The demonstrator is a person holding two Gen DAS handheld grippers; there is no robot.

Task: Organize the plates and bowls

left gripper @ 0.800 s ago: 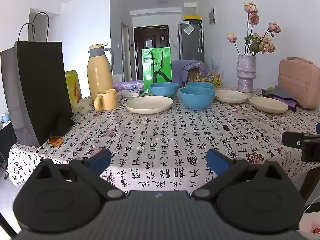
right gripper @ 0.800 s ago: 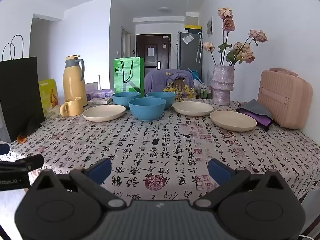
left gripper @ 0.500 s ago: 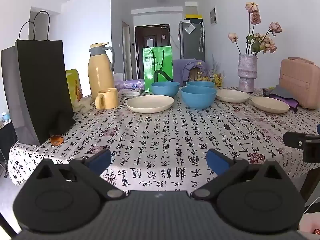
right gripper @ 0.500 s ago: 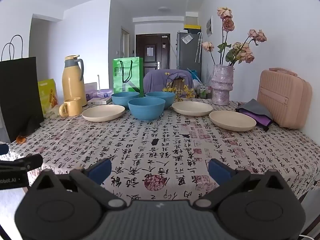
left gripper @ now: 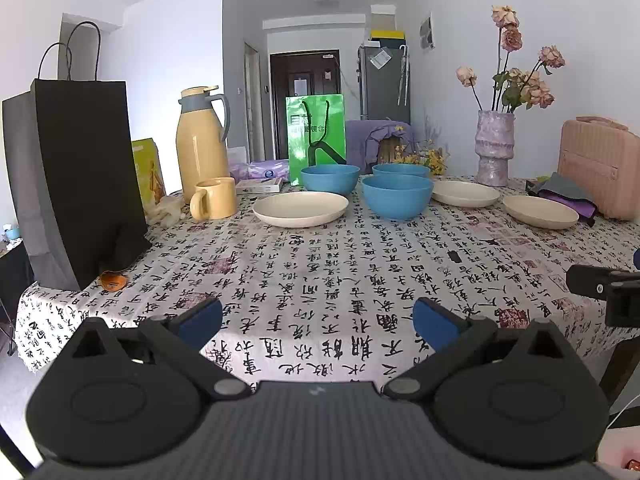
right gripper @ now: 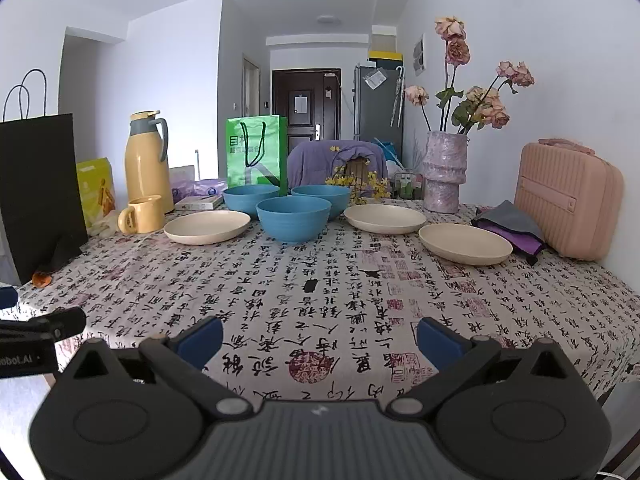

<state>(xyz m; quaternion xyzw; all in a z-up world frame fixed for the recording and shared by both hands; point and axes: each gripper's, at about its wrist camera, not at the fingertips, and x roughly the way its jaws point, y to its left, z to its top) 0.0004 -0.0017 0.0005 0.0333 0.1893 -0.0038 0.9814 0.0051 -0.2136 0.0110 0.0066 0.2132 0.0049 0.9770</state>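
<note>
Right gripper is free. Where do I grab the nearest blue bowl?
Take the nearest blue bowl by its near rim, one jaw inside, one outside. It sits upright and open, its walls too wide to span. The right gripper, jaws open, has bare tablecloth ahead, so come from the front.

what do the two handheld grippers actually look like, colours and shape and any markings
Both match. The left gripper and right gripper each have a black ribbed body, two round black housings with disc recesses, silver pivot pins, and angled black linkages ending in blue pads. The right wrist view shows the left unit's side with partial white lettering reading "obot.AI". A thin white cable shows at the left view's edge.
</note>
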